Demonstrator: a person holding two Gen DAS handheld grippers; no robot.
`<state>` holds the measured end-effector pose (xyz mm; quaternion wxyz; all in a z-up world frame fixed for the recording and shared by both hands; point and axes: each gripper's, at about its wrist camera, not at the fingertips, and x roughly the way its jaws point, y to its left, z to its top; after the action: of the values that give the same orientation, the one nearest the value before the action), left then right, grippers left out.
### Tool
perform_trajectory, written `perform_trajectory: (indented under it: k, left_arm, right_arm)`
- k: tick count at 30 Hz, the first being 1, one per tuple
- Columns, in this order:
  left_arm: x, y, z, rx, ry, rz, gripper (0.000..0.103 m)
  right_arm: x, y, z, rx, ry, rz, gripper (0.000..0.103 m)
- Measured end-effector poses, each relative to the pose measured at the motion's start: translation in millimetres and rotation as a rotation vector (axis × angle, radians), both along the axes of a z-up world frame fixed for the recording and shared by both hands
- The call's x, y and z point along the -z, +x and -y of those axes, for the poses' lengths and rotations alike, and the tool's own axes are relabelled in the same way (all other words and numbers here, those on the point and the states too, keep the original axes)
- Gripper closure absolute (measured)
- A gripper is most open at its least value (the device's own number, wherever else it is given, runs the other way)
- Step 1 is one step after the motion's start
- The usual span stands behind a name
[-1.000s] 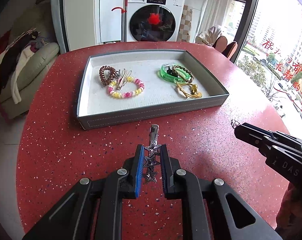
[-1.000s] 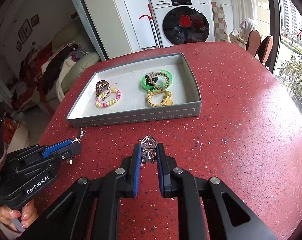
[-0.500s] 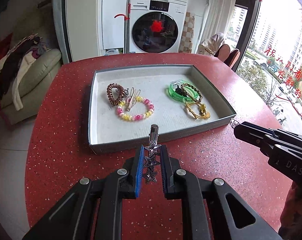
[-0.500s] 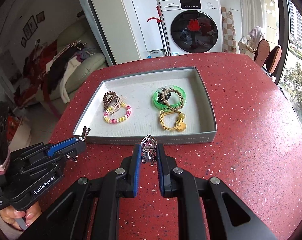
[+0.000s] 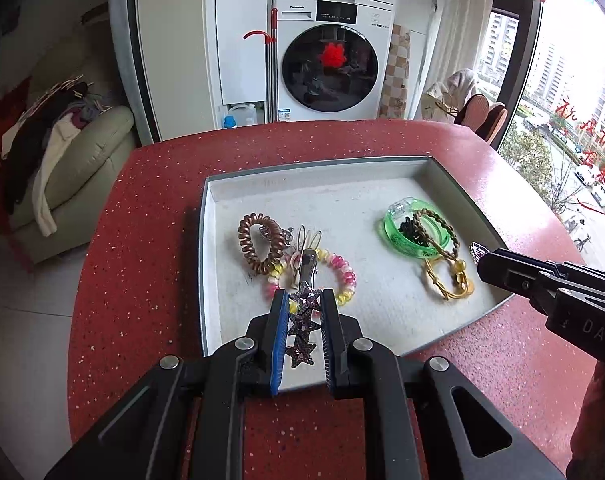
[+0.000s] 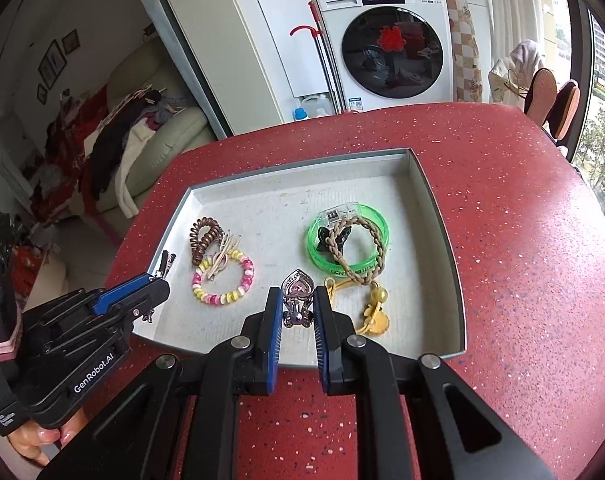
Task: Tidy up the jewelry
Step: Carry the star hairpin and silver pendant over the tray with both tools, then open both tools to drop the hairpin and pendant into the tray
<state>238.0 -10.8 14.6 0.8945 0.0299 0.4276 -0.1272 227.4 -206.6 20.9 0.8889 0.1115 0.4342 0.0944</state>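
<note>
The left claw [image 5: 304, 334] is clenched on a glittery star-studded metal hair clip [image 5: 302, 320], held above the near-left part of the shallow grey tray [image 5: 458, 186], its tip over the pink-and-yellow beaded bracelet [image 5: 342, 276]. The right claw [image 6: 298, 312] is clenched on a silver heart-shaped clip with a pink centre [image 6: 298, 294], poised over the near-right part of the tray, just beside the yellow cord with round beads [image 6: 372, 308].

To do this step well, each piece should probably go down on bare tray floor rather than onto what already lies there — the star clip toward the empty strip nearer than the bracelet and the brown coiled hair tie [image 5: 260, 248], the heart clip into the open gap between the two clusters. Lowering close to the floor before letting go would keep the small metal pieces from bouncing or snagging in the green translucent bangle [image 6: 348, 240] and the braided tan band [image 6: 358, 248] resting across it. The claws sit side by side, so releasing one at a time seems safer.

The tray rests on a red speckled counter [image 6: 522, 240] with a rounded edge. Beyond it stand a white front-loading washing machine [image 5: 330, 60], a pale sofa heaped with clothes [image 5: 62, 152], and a tall window at right — city buildings outside.
</note>
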Motion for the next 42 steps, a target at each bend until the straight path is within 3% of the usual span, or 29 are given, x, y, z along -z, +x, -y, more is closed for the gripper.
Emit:
perform_trajectory:
  k: [16, 25, 27, 29, 30, 42]
  left_arm:
    - [43.6, 28.1, 14.1, -0.019, 0.054, -0.062, 0.068]
    - [44.7, 25.7, 19.1, -0.025, 0.089, -0.034, 0.068]
    - [44.6, 25.7, 18.1, -0.031, 0.098, -0.033, 0.068]
    - [44.1, 24.6, 17.7, -0.042, 0.099, -0.031, 0.068]
    - [43.6, 24.1, 16.8, -0.047, 0.098, -0.031, 0.068]
    - [25.8, 18.1, 12.0, -0.081, 0.080, 0.020, 0.068]
  right_arm:
    - [40.4, 27.6, -8.2, -0.010, -0.043, -0.065, 0.087]
    - [47.9, 28.1, -7.9, 0.000, -0.057, -0.083, 0.085]
    - [47.9, 27.9, -5.9, 0.002, -0.039, -0.090, 0.082]
    - [46.0, 27.5, -3.6, 0.004, -0.014, -0.087, 0.059]
    - [44.0, 26.1, -2.3, 0.007, -0.004, -0.078, 0.055]
    - [16.5, 10.0, 12.4, 0.042, 0.044, 0.002, 0.048]
